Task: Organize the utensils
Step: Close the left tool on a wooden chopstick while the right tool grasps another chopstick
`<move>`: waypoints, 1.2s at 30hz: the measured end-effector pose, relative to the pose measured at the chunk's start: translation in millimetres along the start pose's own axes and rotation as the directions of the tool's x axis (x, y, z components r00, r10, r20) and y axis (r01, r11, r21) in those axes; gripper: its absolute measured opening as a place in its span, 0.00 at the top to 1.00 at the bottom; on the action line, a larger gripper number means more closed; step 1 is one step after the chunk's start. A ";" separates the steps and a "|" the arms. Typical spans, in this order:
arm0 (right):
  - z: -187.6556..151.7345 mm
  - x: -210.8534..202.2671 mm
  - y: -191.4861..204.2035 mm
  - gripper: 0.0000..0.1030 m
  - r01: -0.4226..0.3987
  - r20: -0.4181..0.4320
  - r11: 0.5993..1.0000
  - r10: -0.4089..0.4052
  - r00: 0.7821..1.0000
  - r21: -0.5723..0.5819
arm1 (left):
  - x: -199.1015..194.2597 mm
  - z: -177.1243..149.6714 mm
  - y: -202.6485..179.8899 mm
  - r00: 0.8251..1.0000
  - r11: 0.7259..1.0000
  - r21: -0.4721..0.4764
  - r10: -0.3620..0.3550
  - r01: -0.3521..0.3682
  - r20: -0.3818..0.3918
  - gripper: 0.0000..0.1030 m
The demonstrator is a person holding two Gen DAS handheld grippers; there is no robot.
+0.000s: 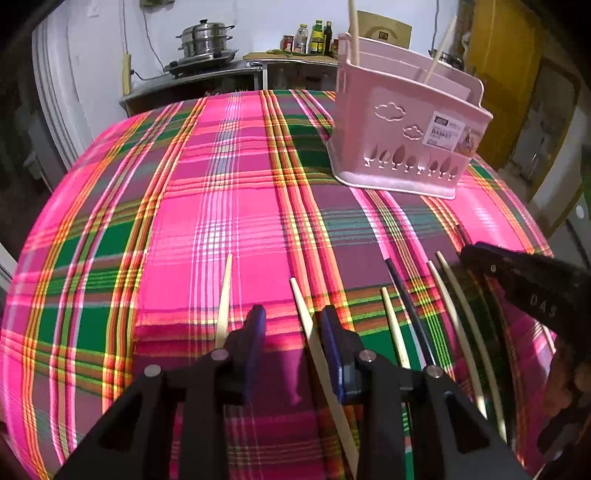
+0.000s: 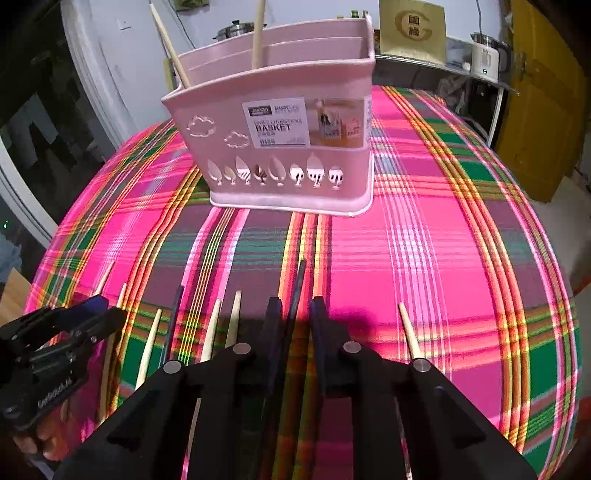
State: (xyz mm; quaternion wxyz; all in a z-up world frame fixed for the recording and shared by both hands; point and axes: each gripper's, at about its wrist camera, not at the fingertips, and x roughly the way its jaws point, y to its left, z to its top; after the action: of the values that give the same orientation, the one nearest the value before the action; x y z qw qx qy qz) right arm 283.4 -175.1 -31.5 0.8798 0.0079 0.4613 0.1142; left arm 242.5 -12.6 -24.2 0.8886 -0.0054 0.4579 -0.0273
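Observation:
A pink utensil basket (image 1: 406, 122) (image 2: 280, 125) stands on the plaid tablecloth and holds two pale chopsticks (image 2: 258, 33). Several pale and dark chopsticks lie in a row on the cloth. My left gripper (image 1: 293, 325) is open, low over the cloth, with a pale chopstick (image 1: 314, 343) lying between its fingers, near the right one. My right gripper (image 2: 295, 317) is open around a dark chopstick (image 2: 297, 295) on the cloth. The right gripper also shows in the left wrist view (image 1: 480, 254), and the left gripper in the right wrist view (image 2: 99, 314).
Other pale chopsticks (image 1: 225, 302) (image 2: 408, 328) lie to either side. A dark chopstick (image 1: 406, 306) lies among pale ones. Behind the table are a counter with steel pots (image 1: 203, 44), bottles (image 1: 314, 37), a kettle (image 2: 487, 55) and a yellow door (image 2: 543, 92).

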 end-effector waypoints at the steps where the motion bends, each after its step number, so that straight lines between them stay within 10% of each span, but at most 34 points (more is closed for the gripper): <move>1: 1.2 0.6 1.2 0.86 0.006 -0.004 1.000 -0.006 1.000 -0.001 | 0.4 0.5 -0.4 1.000 1.000 0.002 0.006 -0.006 0.003 0.72; 11: 6.5 2.3 2.6 0.94 0.000 -0.014 1.000 0.000 1.000 -0.009 | 0.0 2.4 0.6 1.000 1.000 -0.006 -0.027 0.027 0.001 0.94; 36: 34.2 -74.2 2.3 1.00 -0.113 0.159 0.994 0.113 0.981 -0.012 | -75.4 46.5 1.5 0.975 0.987 0.033 -0.161 0.158 0.153 0.94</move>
State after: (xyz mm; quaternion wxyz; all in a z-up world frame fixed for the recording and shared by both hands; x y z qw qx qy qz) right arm 270.1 -185.2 48.5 0.9061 0.0417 0.3879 0.1637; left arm 236.8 -7.7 64.0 0.9165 -0.0349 0.3850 -0.1028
